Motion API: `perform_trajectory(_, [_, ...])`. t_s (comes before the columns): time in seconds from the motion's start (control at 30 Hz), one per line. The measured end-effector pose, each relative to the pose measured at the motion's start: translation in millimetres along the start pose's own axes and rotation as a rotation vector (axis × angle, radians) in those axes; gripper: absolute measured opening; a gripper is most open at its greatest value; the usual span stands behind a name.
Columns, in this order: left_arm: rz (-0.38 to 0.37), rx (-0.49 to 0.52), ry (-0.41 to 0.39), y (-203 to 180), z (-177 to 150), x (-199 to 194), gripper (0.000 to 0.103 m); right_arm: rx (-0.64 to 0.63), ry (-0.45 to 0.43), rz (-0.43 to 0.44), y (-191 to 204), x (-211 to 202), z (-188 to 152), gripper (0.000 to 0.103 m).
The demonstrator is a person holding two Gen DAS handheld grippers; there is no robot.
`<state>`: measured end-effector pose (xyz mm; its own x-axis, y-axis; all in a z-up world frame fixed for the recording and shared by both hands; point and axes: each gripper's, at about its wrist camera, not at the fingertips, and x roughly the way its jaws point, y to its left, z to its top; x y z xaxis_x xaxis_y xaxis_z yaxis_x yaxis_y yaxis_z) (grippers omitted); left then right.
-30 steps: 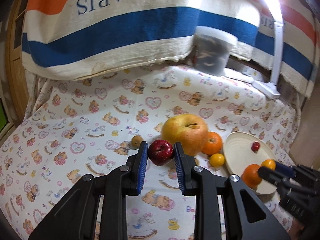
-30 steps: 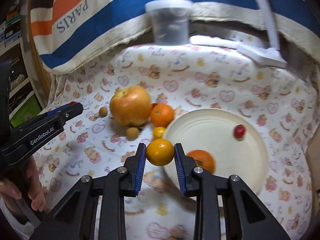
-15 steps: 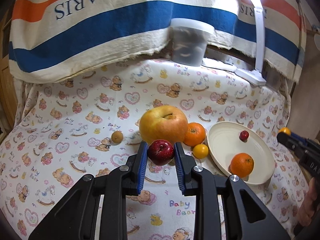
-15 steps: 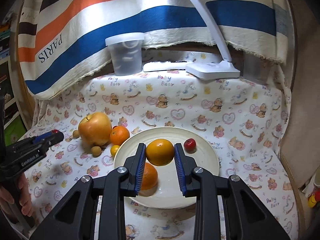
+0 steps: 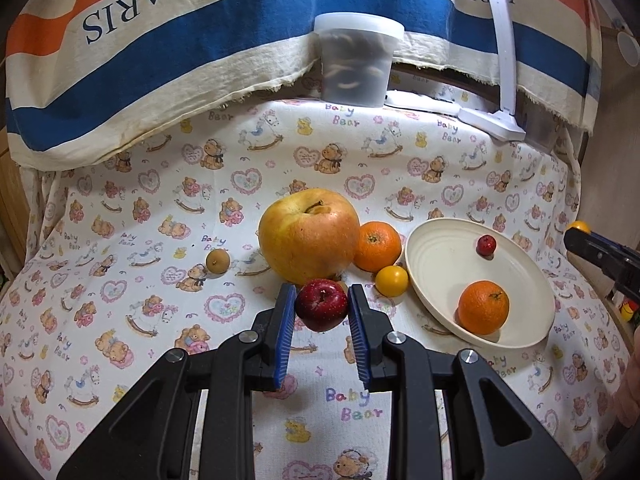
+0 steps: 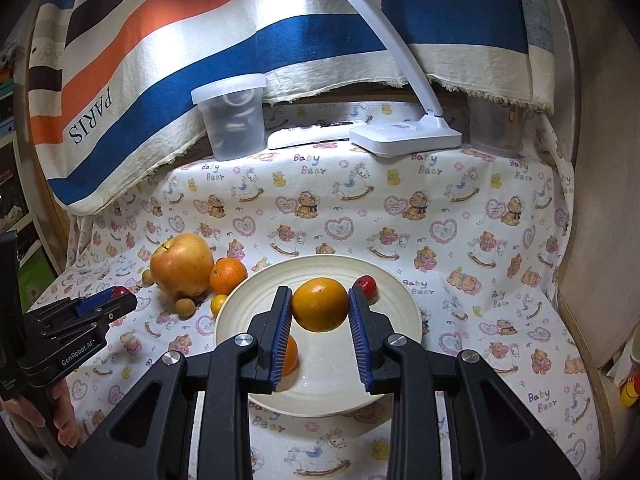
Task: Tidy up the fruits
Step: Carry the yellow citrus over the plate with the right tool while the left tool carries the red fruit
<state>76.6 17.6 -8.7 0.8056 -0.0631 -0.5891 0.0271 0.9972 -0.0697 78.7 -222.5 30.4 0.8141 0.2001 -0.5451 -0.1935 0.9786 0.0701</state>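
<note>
My left gripper (image 5: 321, 307) is shut on a small dark red apple (image 5: 321, 304), held above the cloth just in front of a big yellow-orange apple (image 5: 308, 236). An orange (image 5: 377, 246) and a small yellow fruit (image 5: 391, 280) lie between that apple and the cream plate (image 5: 432, 248). On the plate rest an orange (image 5: 483, 307) and a small red fruit (image 5: 486, 244). My right gripper (image 6: 319, 309) is shut on a yellow-orange citrus (image 6: 319, 304), held over the plate (image 6: 392, 344). Below it, the plate's orange (image 6: 291, 354) is partly hidden by a finger.
A lidded plastic tub (image 5: 356, 60) and a white desk lamp (image 6: 404, 134) stand at the back under a striped cloth (image 5: 160, 52). Small brown fruits (image 5: 217, 260) (image 6: 186, 306) lie near the big apple. A hand (image 6: 60, 416) holds the left gripper (image 6: 80, 320) at the left.
The right gripper carried the citrus from beside the plate to above it. The left gripper drifted sideways with the red apple; the view has shifted left of the plate.
</note>
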Motion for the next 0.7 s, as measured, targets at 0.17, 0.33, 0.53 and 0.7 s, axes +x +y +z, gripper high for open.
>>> perform_trajectory(0.17, [-0.008, 0.007, -0.004, -4, -1, -2, 0.025, 0.013, 0.002, 0.003, -2, 0, -1, 0.030])
perform_trajectory(0.33, [-0.039, 0.031, -0.028, -12, 1, -13, 0.025, 0.011, 0.003, -0.001, -2, 1, -3, 0.030])
perform_trajectory(0.53, [-0.082, 0.002, -0.041, -9, 8, -19, 0.025, 0.029, 0.119, -0.031, -8, 27, -10, 0.030])
perform_trajectory(0.7, [-0.036, 0.003, -0.041, -14, 13, -21, 0.025, 0.063, 0.263, -0.061, -18, 51, -18, 0.030])
